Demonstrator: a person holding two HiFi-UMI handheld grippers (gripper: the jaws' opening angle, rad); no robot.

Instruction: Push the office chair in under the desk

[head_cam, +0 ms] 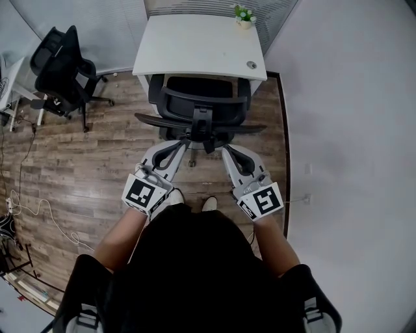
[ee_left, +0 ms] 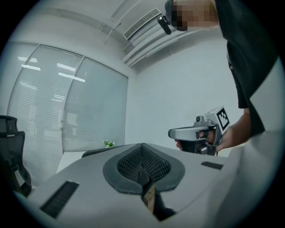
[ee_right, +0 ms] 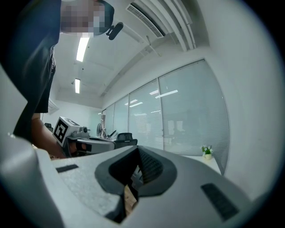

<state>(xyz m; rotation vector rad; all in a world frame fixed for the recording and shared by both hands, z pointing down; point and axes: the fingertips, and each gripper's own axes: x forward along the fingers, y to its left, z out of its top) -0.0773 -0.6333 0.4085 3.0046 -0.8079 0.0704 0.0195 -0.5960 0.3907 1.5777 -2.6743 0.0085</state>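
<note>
Holding a plant [head_cam: 242,11], pot [head_cam: 244,24] sits on desk [head_cam: 195,45]; left gripper [head_cam: 172,147], right gripper [head_cam: 229,152] both closed.

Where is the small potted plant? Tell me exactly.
In the head view, the potted plant stands on the far right corner of the white desk, by the window blinds and beyond the office chair parked at the desk's near edge.

Black office chair [head_cam: 198,104] stands upright just before the white desk [head_cam: 195,45], facing it.
</note>
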